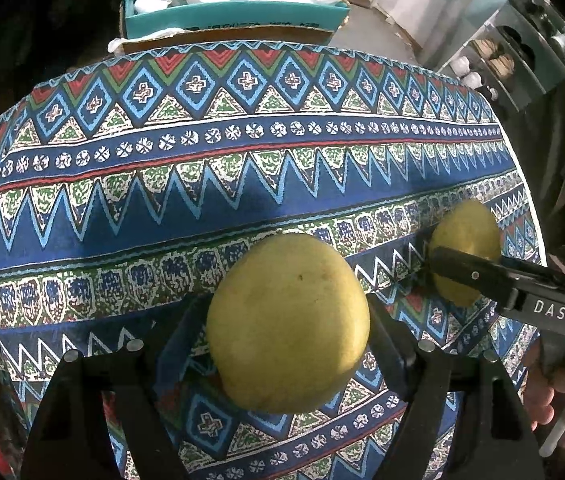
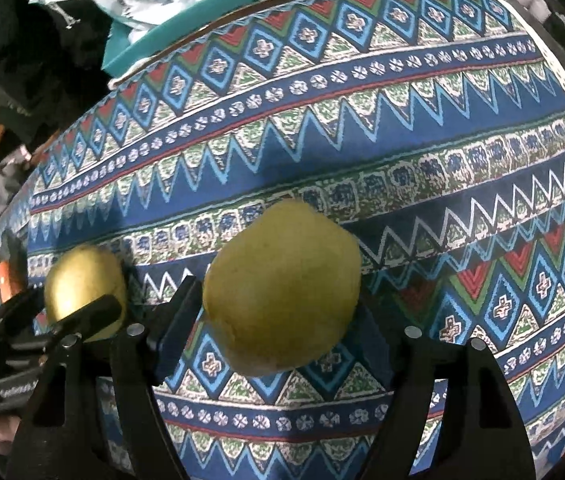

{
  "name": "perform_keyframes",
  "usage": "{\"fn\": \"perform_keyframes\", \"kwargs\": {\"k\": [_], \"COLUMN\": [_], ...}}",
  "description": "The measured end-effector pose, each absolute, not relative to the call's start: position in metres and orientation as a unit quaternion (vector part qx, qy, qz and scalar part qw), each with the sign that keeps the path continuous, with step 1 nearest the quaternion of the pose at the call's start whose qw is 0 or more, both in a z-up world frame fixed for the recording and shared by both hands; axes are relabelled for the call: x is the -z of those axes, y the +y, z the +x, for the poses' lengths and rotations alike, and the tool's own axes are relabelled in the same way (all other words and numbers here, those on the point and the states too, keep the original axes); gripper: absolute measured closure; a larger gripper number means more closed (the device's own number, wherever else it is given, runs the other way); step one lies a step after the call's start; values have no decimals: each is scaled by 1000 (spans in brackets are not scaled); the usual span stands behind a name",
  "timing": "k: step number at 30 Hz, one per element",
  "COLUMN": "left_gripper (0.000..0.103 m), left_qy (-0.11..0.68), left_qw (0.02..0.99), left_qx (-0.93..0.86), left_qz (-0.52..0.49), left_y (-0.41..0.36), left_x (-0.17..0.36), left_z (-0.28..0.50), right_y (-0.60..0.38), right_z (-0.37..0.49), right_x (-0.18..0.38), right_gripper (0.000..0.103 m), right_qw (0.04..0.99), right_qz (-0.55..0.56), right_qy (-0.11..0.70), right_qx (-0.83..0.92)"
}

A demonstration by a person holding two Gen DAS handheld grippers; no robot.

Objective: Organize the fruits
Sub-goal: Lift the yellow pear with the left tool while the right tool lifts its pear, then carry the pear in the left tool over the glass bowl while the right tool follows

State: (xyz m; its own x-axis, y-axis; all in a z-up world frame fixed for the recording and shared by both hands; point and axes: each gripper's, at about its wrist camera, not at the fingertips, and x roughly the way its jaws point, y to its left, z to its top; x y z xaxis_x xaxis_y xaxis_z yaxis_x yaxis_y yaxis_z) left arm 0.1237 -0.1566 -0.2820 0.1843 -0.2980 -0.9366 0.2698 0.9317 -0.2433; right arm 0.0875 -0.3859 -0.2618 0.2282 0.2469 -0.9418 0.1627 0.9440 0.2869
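Note:
A large yellow-green fruit (image 1: 288,340) sits between the fingers of my left gripper (image 1: 286,302), low over the patterned cloth (image 1: 242,184). Both pads lie against its sides, so the gripper is shut on it. To the right, a second yellow-green fruit (image 1: 466,232) rests on the cloth, with one black finger (image 1: 466,270) of the right gripper across its front. In the right wrist view this fruit (image 2: 282,280) lies between the fingers of my right gripper (image 2: 280,290), which stand open just off its sides. The left gripper's fruit (image 2: 82,280) shows at the left.
A teal box (image 1: 234,20) holding plastic bags stands just past the table's far edge. A shelf with small cups (image 1: 522,56) is at the far right. Something orange-red (image 2: 6,276) lies off the table's left edge. A person's hand (image 1: 562,404) holds the right gripper's handle.

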Motion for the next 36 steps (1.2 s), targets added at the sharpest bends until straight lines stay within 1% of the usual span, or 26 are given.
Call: {"fn": "perform_keyframes", "kwargs": {"k": [4, 6, 8, 9, 13, 17, 23, 36], "left_gripper": [23, 23, 27, 34, 34, 34, 34, 34], "left_qy": [606, 603, 598, 594, 590, 576, 552, 503], "left_qw": [775, 777, 781, 783, 786, 798, 817, 853], "left_qx": [182, 180, 177, 181, 183, 174, 162, 129], "left_qz": [6, 16, 28, 28, 21, 40, 44, 43], "left_y": [-164, -168, -172, -173, -173, -170, -156, -125], "left_x": [284, 286, 286, 286, 285, 281, 257, 198], "left_z": [123, 122, 120, 119, 118, 110, 107, 98], "right_y": [-385, -379, -376, -375, -368, -347, -328, -315], "right_z": [85, 88, 90, 90, 89, 88, 87, 82], "right_x": [261, 261, 262, 262, 261, 258, 242, 180], "right_gripper": [28, 33, 33, 33, 34, 35, 35, 35], "right_qw": [771, 775, 777, 778, 787, 805, 831, 863], "right_qz": [156, 145, 138, 136, 119, 52, -11, -48], "right_qy": [618, 615, 615, 613, 605, 592, 555, 500], "right_qx": [-20, -12, -9, -8, -5, 4, 31, 42]}}
